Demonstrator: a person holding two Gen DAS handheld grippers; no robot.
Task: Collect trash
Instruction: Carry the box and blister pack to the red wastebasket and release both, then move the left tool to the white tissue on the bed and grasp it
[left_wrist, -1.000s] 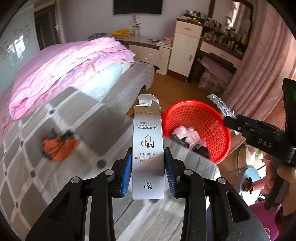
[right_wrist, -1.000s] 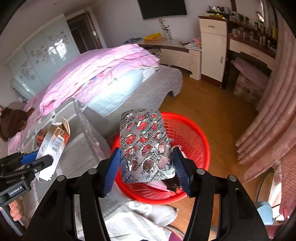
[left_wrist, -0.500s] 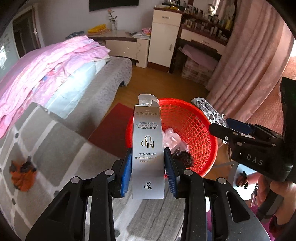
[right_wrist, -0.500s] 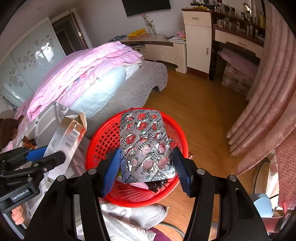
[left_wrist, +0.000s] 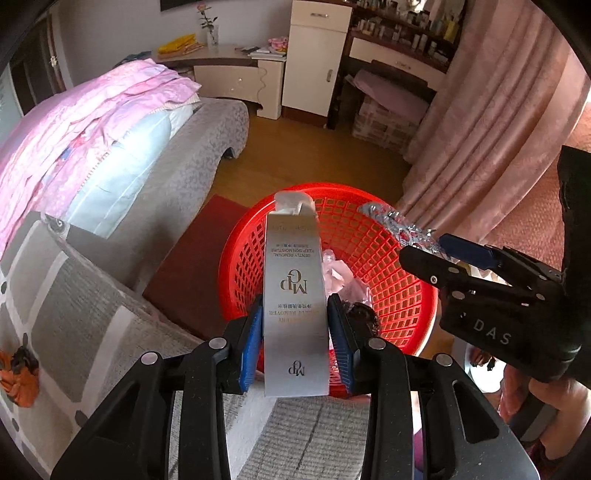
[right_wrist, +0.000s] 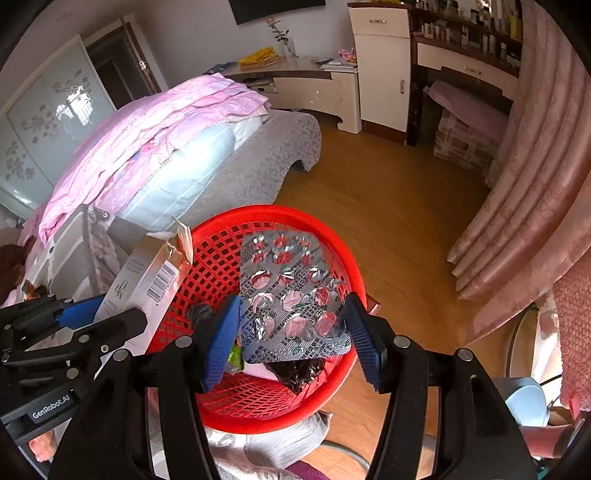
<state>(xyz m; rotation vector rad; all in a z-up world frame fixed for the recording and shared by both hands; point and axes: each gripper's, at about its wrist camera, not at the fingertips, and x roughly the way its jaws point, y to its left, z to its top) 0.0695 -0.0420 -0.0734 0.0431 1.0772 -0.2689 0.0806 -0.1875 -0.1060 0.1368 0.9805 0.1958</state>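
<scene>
Carton (left_wrist: 296, 295), long axis along the fingers, open flap forward over the red basket (left_wrist: 388, 236), is clamped by the left gripper (left_wrist: 296, 341); a blister pack (right_wrist: 291, 295) lies flat between the right gripper (right_wrist: 293, 338) pads, whose grip cannot be told.

My left camera looks down close along its fingers at the red basket (left_wrist: 388, 258); my right one faces it from above, sharing basket (right_wrist: 343, 266) and bed (right_wrist: 177, 155).
</scene>
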